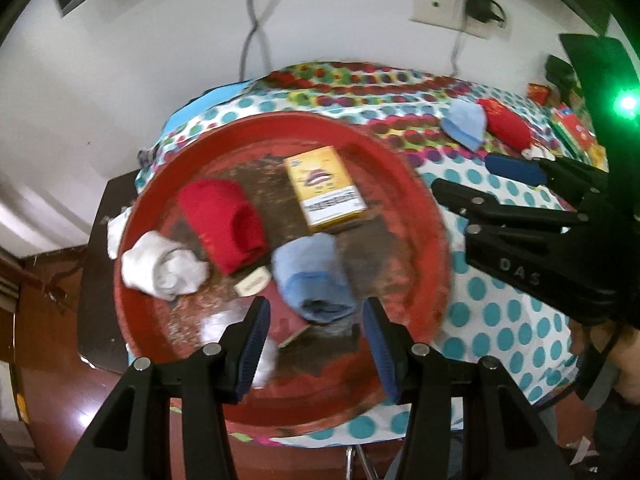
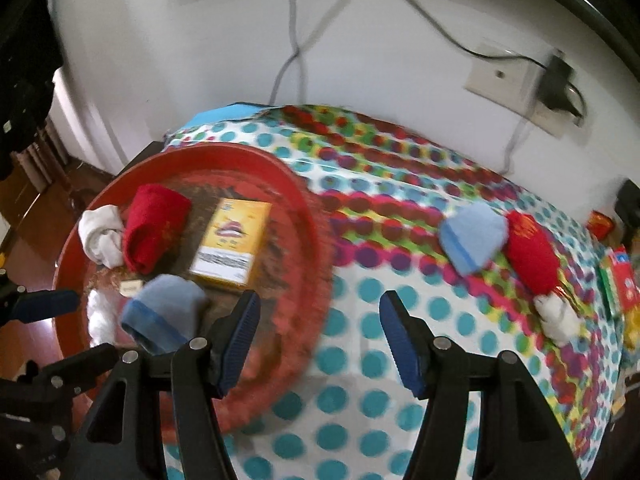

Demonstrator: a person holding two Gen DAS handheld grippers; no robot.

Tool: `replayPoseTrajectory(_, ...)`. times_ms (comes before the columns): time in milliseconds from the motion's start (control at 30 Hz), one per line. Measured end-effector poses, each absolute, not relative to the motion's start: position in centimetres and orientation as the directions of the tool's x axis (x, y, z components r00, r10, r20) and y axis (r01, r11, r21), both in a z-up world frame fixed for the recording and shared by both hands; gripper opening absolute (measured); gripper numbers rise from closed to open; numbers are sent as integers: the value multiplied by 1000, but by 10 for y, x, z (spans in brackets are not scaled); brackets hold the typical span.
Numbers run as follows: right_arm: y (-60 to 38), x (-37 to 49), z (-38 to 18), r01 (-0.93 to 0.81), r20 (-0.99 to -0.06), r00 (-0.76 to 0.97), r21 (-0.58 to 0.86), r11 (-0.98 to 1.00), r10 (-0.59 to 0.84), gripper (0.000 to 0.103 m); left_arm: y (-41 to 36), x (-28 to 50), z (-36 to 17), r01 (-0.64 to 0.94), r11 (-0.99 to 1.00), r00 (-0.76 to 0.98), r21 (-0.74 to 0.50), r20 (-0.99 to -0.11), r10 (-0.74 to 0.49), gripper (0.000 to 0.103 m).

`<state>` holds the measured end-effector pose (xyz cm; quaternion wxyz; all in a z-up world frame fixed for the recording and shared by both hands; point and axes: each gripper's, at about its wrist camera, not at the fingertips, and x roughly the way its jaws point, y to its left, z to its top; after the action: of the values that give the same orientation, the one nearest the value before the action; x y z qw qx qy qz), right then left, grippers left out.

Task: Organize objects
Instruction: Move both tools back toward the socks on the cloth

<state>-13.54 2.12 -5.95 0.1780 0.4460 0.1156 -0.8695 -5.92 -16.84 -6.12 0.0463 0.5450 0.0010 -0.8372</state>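
Observation:
A round red tray (image 1: 424, 216) (image 2: 308, 216) lies on the left part of a dotted cloth. In it lie a rolled white sock (image 1: 160, 268) (image 2: 100, 236), a rolled red sock (image 1: 224, 224) (image 2: 154, 226), a yellow box (image 1: 324, 190) (image 2: 234, 246) and a rolled light blue sock (image 1: 312, 280) (image 2: 164, 312). My left gripper (image 1: 316, 340) hangs open just above the blue roll, nothing between its pads. My right gripper (image 2: 320, 336) is open over the tray's right rim, empty; it also shows at the right of the left wrist view (image 1: 476, 180). Further right on the cloth lie a blue sock (image 2: 472, 236) (image 1: 464, 122), a red sock (image 2: 532, 256) (image 1: 506, 122) and a white sock (image 2: 556, 316).
The table with the dotted cloth (image 2: 400, 304) stands against a white wall with a socket and plugged adapter (image 2: 556, 84). Coloured boxes (image 2: 620, 280) sit at the table's far right edge. A dark wooden floor (image 1: 48, 320) lies to the left, below the tray.

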Motion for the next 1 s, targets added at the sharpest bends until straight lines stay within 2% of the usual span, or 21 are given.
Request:
replayPoseTrajectory(33, -9, -120, -64, 400, -816, -543, -44, -915, -198, 60, -163, -60, -61, 68, -996, -402, 52, -912, -75, 49)
replayPoseTrajectory(67, 37, -104, -64, 385, -816, -547, -45, -922, -188, 60, -157, -62, -61, 57, -997, -402, 52, -913, -71, 49)
replayPoseTrajectory(200, 14, -146, -51, 327, -813, -561, -47, -944, -154, 60, -129, -72, -62, 9, -998, -399, 58, -915, -57, 49)
replayPoseTrajectory(267, 64, -137, -42, 285, -812, -568, -45, -957, -131, 60, -116, -76, -63, -11, -998, -398, 58, -916, -49, 50)
replayPoseTrajectory(333, 36, -156, -63, 254, -815, -569, -46, -966, -111, 60, -102, -81, -64, -33, -998, -398, 55, -916, -37, 49)
replayPoseTrajectory(767, 179, -160, -81, 61, -832, -554, -39, -997, -2, 62, -31, -103, -75, -146, -987, -361, 65, -933, -8, 51)
replayPoseTrajectory(1000, 172, -180, -96, 21, -827, -562, -10, -1000, -4, 63, 0, -120, -87, -190, -979, -332, 67, -943, 0, 52)
